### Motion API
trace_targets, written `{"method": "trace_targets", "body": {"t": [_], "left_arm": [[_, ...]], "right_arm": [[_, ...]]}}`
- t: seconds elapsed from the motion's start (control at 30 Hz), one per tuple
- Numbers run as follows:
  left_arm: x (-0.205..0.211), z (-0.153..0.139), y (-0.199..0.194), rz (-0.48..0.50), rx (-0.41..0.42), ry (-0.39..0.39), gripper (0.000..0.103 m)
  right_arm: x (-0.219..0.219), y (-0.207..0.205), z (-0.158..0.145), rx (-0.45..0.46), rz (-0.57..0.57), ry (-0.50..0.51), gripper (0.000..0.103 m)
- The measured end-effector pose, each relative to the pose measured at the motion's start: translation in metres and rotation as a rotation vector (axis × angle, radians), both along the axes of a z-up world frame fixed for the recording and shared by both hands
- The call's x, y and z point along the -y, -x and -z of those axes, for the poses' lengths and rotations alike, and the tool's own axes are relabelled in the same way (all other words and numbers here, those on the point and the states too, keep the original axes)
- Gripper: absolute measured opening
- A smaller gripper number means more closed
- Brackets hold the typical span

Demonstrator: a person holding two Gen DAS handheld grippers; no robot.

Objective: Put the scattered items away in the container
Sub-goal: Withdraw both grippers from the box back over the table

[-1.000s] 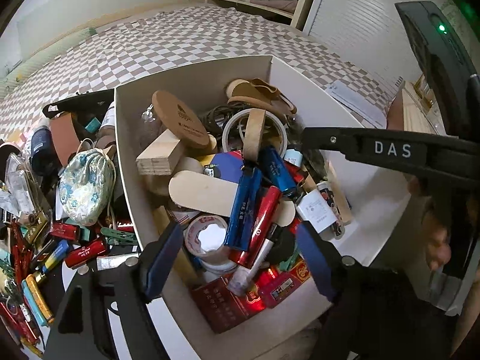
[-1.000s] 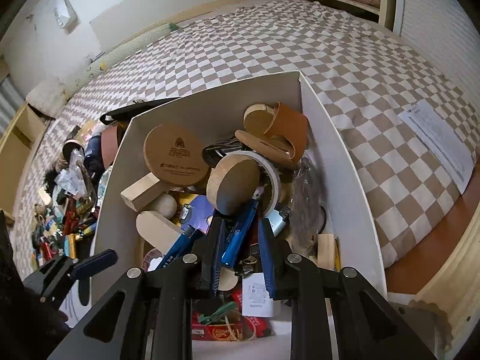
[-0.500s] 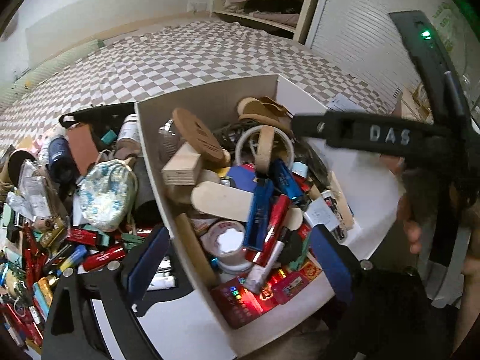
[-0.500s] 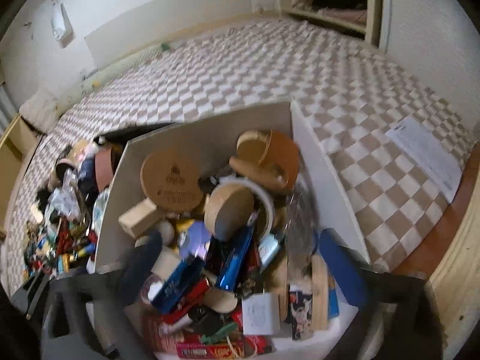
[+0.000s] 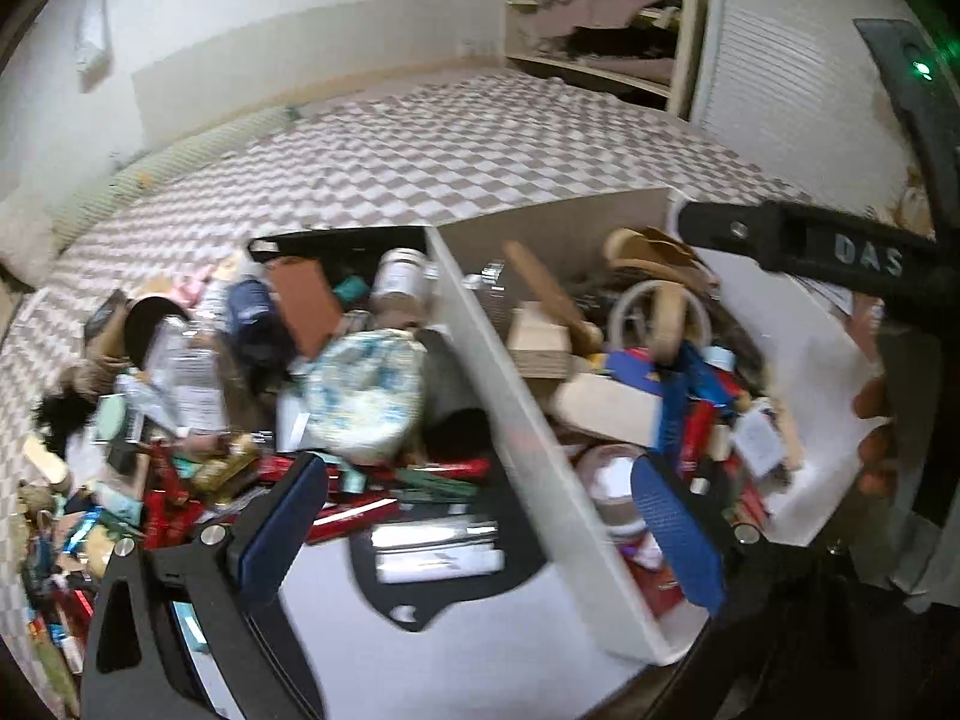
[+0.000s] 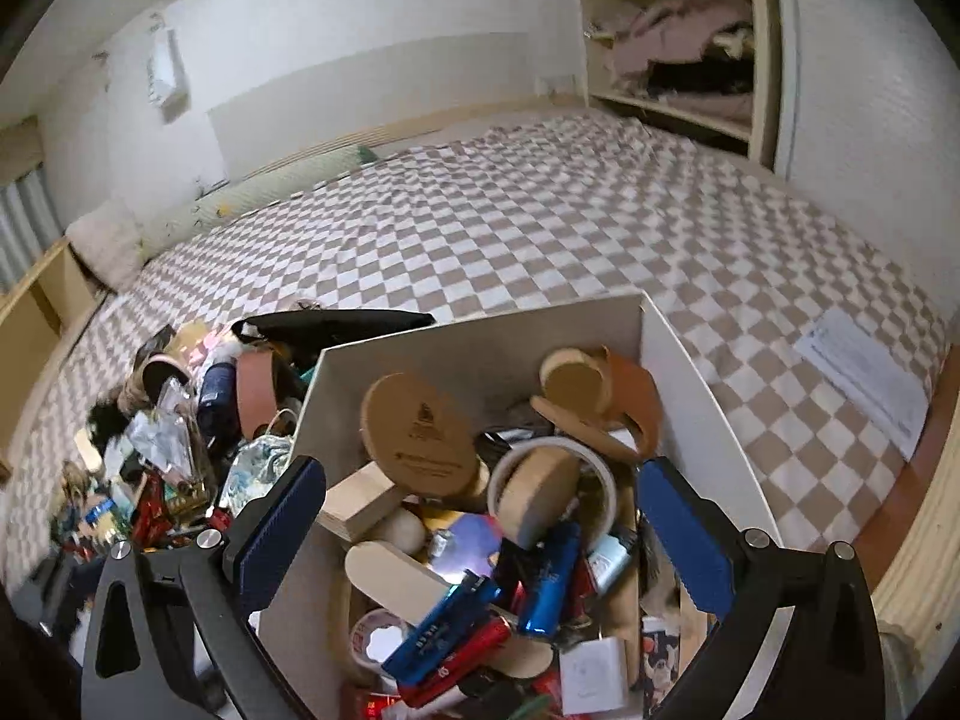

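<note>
The white box [image 5: 510, 420] is piled with wooden discs, blue and red tubes and a tape ring [image 6: 552, 480]. Scattered items lie left of it: a floral pouch [image 5: 360, 396], red packets [image 5: 336, 516], bottles and a brown wallet [image 5: 300, 300]. My left gripper [image 5: 480, 474] hovers over the box's left wall. Its jaws are opening and nothing is between the pads. My right gripper [image 6: 480, 471] hangs wide open above the box's contents, holding nothing. In the left wrist view its black body [image 5: 840, 252] crosses the upper right, with a hand [image 5: 873, 414] behind it.
A black flat piece [image 5: 438, 558] lies on the white surface beside the box. The box and pile rest on a checkered bedspread [image 6: 540, 228]. A paper sheet [image 6: 858, 378] lies at the right, and a wall shelf [image 6: 678, 60] holds bedding behind.
The right gripper, nearly shut low in the box, has opened wide and pulled up and back. The left gripper's jaws have widened, and its view has swung left from the box toward the pile.
</note>
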State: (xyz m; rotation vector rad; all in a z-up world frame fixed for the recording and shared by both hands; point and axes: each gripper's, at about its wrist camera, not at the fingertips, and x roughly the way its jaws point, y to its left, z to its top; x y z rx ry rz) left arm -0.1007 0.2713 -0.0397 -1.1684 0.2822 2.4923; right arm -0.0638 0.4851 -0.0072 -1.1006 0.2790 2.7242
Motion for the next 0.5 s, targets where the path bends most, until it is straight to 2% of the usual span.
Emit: {"method": "trace_targets", "body": {"t": [0.3, 0.5], "left_arm": [[0.067, -0.012, 0.01, -0.123, -0.019, -0.026, 0.102], [0.106, -0.024, 0.012, -0.187, -0.053, -0.006, 0.102]], "right_arm": [[0.028, 0.003, -0.011, -0.038, -0.053, -0.024, 0.103], [0.051, 0.007, -0.018, -0.076, -0.096, -0.049, 0.103]]}}
